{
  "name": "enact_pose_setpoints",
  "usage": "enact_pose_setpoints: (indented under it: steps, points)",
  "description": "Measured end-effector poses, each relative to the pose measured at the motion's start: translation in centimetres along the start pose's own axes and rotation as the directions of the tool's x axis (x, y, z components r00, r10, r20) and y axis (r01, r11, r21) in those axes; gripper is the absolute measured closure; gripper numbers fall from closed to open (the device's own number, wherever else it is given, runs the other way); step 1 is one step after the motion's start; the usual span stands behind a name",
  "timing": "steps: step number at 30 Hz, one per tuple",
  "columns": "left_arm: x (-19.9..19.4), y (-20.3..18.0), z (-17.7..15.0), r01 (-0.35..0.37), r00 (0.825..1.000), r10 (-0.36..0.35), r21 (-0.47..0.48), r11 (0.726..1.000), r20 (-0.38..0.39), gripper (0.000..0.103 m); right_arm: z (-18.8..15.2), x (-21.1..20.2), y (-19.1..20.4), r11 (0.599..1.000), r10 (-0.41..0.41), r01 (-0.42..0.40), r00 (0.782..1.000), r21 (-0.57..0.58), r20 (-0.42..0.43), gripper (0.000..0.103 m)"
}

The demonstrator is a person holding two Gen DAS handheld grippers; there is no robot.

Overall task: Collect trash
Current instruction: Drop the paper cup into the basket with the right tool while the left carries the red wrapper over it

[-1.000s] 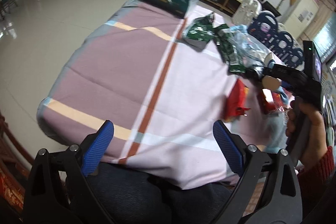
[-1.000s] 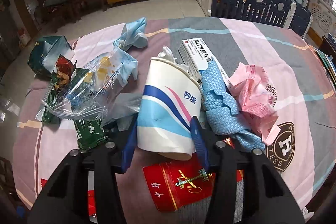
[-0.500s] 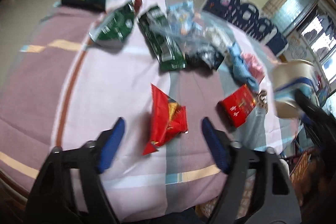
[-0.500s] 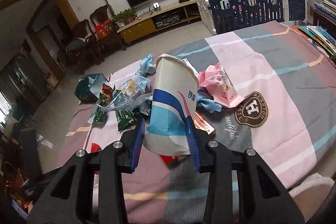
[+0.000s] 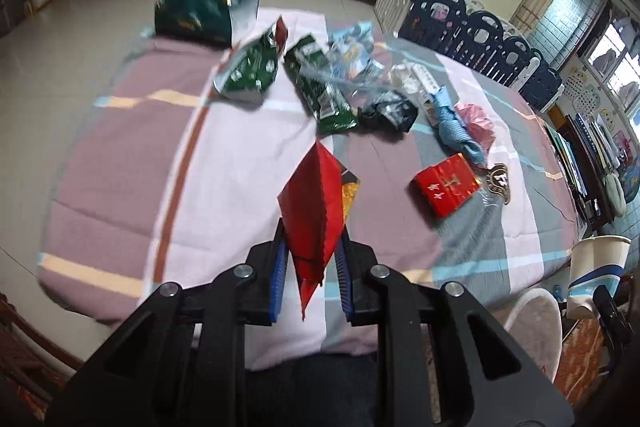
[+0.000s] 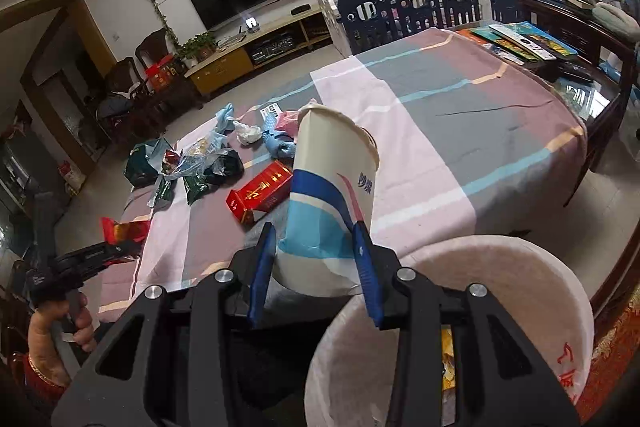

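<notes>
1. Right gripper (image 6: 316, 267) pinches a paper cup (image 6: 332, 195) low on its wall, near the base. The cup is tilted, mouth pointing away, just above the near rim of the white waste bin (image 6: 520, 267). Some yellow trash is already visible inside the bin.
2. The cup looks light and thin-walled, so it probably crushes easily. The grip near the stiffer base seems sound. It should drop cleanly once it is over the opening.
3. Left gripper (image 5: 310, 267): the jaws have just been closing and now pinch a red snack wrapper (image 5: 314, 203) by its lower end, and the wrapper stands up off the cloth. The foil looks light, floppy and slick, and could slide out. A pinch across the flat crimped seam would be safest.
4. Mid table: a red cigarette box (image 5: 448, 185) lies flat on the striped tablecloth (image 5: 120, 147), rigid and easy to take by its long sides.
5. Farther back: a black crumpled bag (image 5: 386, 111), a blue cloth (image 5: 456, 131), a pink wrapper (image 5: 478, 117), green snack bags (image 5: 248, 75) and a clear plastic bag (image 5: 344, 75), all loosely heaped and soft.
6. At the far edge sits a dark green bag (image 5: 200, 11), which stands open.
</notes>
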State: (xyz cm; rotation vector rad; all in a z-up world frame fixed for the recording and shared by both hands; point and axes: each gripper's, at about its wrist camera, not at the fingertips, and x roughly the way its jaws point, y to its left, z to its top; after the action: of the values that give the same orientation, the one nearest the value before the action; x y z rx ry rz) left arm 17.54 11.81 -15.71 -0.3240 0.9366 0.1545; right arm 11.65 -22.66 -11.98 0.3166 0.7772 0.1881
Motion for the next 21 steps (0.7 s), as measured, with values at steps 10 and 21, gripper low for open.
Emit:
enact_pose_setpoints:
  steps: [10, 21]
  points:
    - [-11.4, -6.0, -3.5, 0.013, 0.985, -0.047, 0.200, 0.980, 0.167, 0.080, -0.8, -5.6, -1.6, 0.999, -0.031, 0.032, 0.999, -0.025, 0.024, 0.063]
    - [-15.6, -14.0, -7.3, 0.089, 0.969, -0.171, 0.388, 0.917, 0.181, 0.080, -1.3, -10.2, -3.5, 0.992, -0.077, 0.084, 0.994, -0.094, 0.073, 0.063]
